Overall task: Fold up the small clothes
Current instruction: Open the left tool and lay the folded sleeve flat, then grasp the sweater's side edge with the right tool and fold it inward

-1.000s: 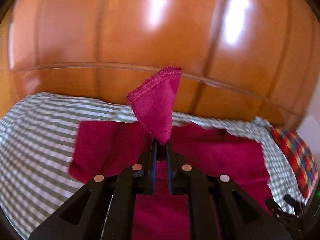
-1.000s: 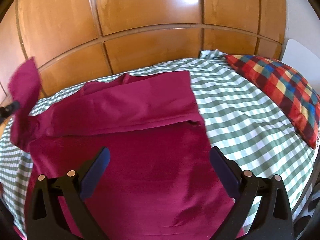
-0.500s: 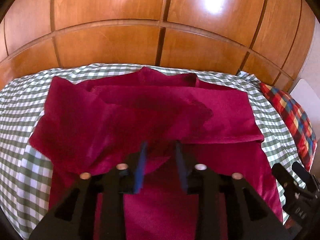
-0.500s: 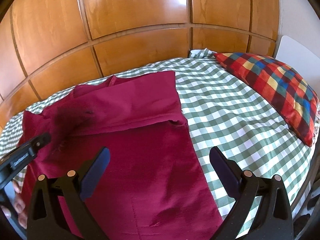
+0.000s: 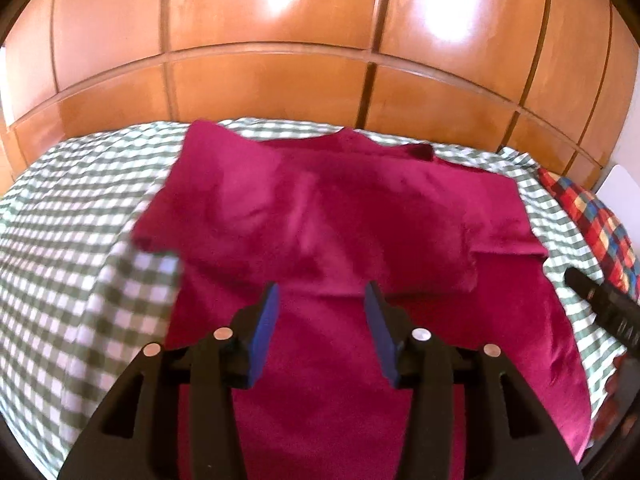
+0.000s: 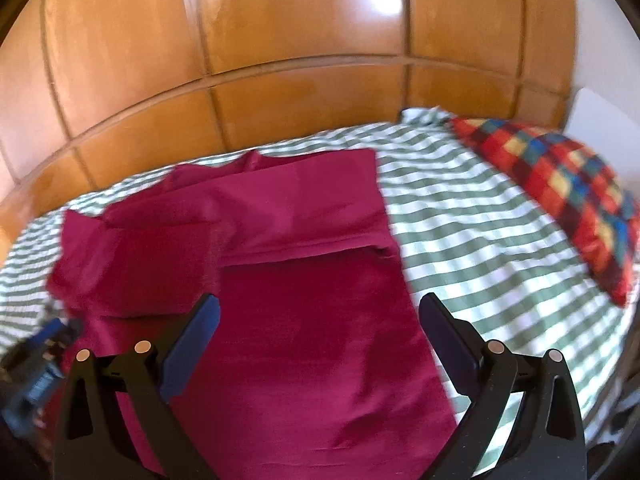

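Note:
A crimson shirt (image 5: 340, 216) lies spread on the bed, both sleeves folded in over its body, and shows again in the right wrist view as the same shirt (image 6: 304, 280). My left gripper (image 5: 320, 292) hovers low over the shirt's middle, its jaws opening, with nothing pinched between the blue pads (image 5: 266, 320). My right gripper (image 6: 320, 308) stands wide open above the lower right part of the shirt, holding nothing. The left gripper's body (image 6: 36, 360) shows blurred at the left edge of the right wrist view.
The bed wears a green and white checked sheet (image 6: 480, 248). A red, blue and yellow checked pillow (image 6: 568, 192) lies at the far right. A glossy wooden panelled wall (image 5: 320, 40) rises right behind the bed.
The left gripper let go of the sleeve it held up, which now lies folded over the shirt. It has opened and sunk toward the shirt. The right gripper has barely moved.

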`<state>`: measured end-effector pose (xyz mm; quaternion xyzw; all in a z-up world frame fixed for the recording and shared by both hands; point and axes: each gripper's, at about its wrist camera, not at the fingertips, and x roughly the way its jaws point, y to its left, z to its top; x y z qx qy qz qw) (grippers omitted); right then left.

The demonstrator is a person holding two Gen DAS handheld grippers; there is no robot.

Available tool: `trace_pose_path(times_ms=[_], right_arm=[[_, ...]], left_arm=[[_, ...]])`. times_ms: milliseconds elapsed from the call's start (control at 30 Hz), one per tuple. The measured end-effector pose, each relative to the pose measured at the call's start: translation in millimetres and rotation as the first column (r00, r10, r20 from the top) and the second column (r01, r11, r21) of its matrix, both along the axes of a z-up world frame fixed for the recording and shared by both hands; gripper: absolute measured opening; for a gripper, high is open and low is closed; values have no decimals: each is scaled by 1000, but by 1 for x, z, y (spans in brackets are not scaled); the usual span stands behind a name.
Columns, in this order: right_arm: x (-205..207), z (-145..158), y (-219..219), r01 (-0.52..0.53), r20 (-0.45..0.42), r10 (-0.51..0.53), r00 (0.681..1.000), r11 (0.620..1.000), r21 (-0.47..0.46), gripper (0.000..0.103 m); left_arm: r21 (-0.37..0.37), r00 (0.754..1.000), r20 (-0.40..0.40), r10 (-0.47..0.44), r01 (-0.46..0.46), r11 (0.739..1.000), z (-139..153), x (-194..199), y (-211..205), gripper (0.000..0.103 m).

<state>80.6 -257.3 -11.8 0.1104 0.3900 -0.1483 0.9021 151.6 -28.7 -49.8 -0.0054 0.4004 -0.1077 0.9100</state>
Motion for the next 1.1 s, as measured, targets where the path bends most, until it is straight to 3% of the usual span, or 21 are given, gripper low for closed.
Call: trace_pose_path(times_ms=[67,133,200,333,467,600,667,767,867,1000,1100], right_arm=[[4,-9,-7,-51,9,50,999,985,167,98],[9,-19,-11,-76,5,77,997,962,262,81],[21,-32,-12,-111,-10,122,993,930,350,70],[48,-52,0,-144,-46,180,983,894,425,56],[73,-63,21,-185,-73,239,968,881,436,42],[98,-66,49,-251,-138,305,942,916,314,20],[101,-55,60,-297,-152,337,929,925,237,16],[95,-5,76,-400,-79,406,910,913,78,16],[91,43,71,-429,12,429,903,903,-15,16],[91,79,34,-365,72,378,923,920,-142,16],[102,56,-4,-286,4,290,957,945,-160,16]], left_arm=[[37,1000,1,19,-20,999,-8,-5,8,46],[55,999,-10,48,-47,997,-15,-7,17,46],[36,996,-42,80,-78,996,-24,-7,30,46],[-1,989,-76,124,-125,992,-34,-2,50,46],[-26,984,-86,156,-159,987,-38,6,63,46],[-48,977,-89,192,-197,979,-39,13,73,46],[-68,973,-101,206,-213,975,-41,18,78,48],[-76,961,-142,236,-248,966,-47,26,86,48],[-90,955,-143,261,-275,957,-45,35,92,48],[-86,951,-120,284,-295,952,-37,52,96,48],[-45,940,-148,307,-317,948,-42,66,97,48]])
